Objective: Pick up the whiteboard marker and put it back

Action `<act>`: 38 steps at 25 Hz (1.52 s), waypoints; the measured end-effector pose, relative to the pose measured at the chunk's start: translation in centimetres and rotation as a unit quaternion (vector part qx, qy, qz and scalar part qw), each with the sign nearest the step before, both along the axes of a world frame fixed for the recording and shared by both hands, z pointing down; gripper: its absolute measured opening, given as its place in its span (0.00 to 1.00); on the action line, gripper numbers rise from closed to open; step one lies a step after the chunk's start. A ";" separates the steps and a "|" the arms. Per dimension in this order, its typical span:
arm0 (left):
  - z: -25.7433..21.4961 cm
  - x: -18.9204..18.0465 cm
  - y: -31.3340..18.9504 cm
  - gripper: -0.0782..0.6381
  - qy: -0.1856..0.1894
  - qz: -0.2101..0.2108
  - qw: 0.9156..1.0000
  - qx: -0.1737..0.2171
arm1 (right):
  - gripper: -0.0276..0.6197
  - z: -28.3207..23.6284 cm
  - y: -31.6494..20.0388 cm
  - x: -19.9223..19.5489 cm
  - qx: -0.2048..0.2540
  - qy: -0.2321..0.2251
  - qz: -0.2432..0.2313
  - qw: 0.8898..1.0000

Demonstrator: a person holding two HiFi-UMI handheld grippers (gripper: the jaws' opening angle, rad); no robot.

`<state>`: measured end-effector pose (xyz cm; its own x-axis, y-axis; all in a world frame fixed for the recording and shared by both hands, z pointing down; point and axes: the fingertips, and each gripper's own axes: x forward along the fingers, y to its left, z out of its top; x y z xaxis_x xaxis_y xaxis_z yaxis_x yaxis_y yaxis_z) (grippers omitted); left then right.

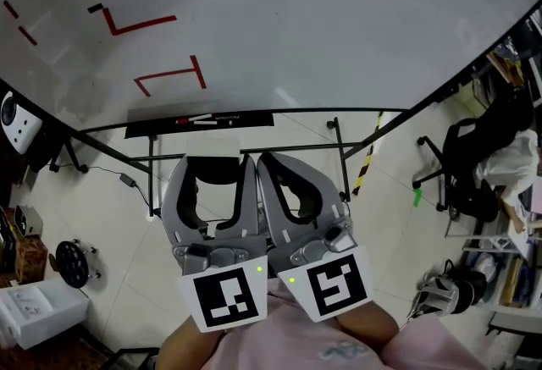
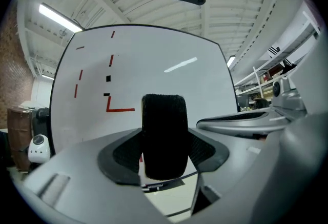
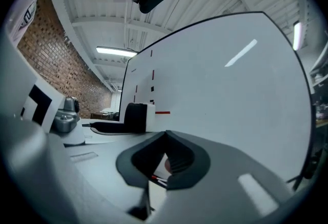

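Just beyond the tips of both grippers, the whiteboard marker (image 1: 193,119), a white barrel with a red end, lies flat on the long black tray (image 1: 246,120) fixed under the board. At least one more marker lies beside it, though I cannot tell them apart cleanly from here. No gripper touches it.

The left gripper (image 1: 213,163), grey plastic with a square-marker cube at its back, is clamped on a block-shaped whiteboard eraser (image 2: 164,133) with a black felt face and a white back. The eraser stands upright between the two jaws and sticks out past their tips toward the tray.

The right gripper (image 1: 275,161) sits pressed against the left one, side by side. Its jaws are brought together at the tips with nothing between them, and a sliver of the marker tray shows through the gap below the pads.

Ahead of both, the large white whiteboard (image 1: 322,21) carries a few short red strokes (image 1: 140,23) and small black squares on the left gripper's side. Out past the right gripper, a black office chair (image 1: 461,165) stands on the pale tiled floor (image 1: 279,135). Behind the grippers, the person's pink sleeves (image 1: 288,341) show.
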<state>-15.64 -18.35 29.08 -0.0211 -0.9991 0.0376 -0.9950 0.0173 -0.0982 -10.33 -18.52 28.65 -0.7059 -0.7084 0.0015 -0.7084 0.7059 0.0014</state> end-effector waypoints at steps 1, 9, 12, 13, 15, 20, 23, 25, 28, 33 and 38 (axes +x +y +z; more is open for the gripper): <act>0.0 0.0 1.9 0.47 -0.001 0.005 1.000 -0.002 | 0.04 -0.1 2.0 0.0 0.000 -0.001 0.005 1.000; -1.2 5.6 14.2 0.47 -0.003 0.043 0.999 0.013 | 0.04 -1.3 14.7 5.6 0.016 -0.006 0.042 0.999; -2.2 7.6 17.3 0.47 -0.018 0.045 0.999 0.022 | 0.04 -2.0 17.8 7.6 0.020 -0.020 0.042 0.999; -2.3 8.5 18.5 0.47 -0.021 0.044 0.999 0.022 | 0.04 -2.1 19.0 8.4 0.020 -0.023 0.040 0.999; -2.1 10.5 20.8 0.47 -0.023 0.039 0.999 0.018 | 0.04 -1.9 21.2 10.5 0.019 -0.025 0.034 0.999; -0.4 17.4 27.2 0.47 -0.006 0.027 1.000 -0.006 | 0.04 -0.4 27.4 17.4 -0.005 -0.023 0.016 1.000; 0.2 21.2 30.0 0.47 -0.004 0.037 0.999 -0.019 | 0.04 0.2 30.3 21.2 -0.022 -0.025 0.031 0.999; 0.0 23.0 31.4 0.47 -0.003 0.044 0.999 -0.018 | 0.04 0.2 31.9 23.1 -0.028 -0.028 0.036 0.999; -0.2 24.8 32.4 0.47 -0.001 0.052 0.999 -0.017 | 0.04 -0.1 33.0 24.8 -0.022 -0.029 0.041 0.999; -0.3 27.3 33.6 0.46 0.003 0.059 0.998 -0.015 | 0.04 -0.3 34.2 27.4 -0.020 -0.025 0.052 0.998; -1.1 26.5 34.4 0.46 -0.003 0.050 0.999 -0.007 | 0.04 -1.0 34.9 26.5 -0.011 -0.028 0.039 0.999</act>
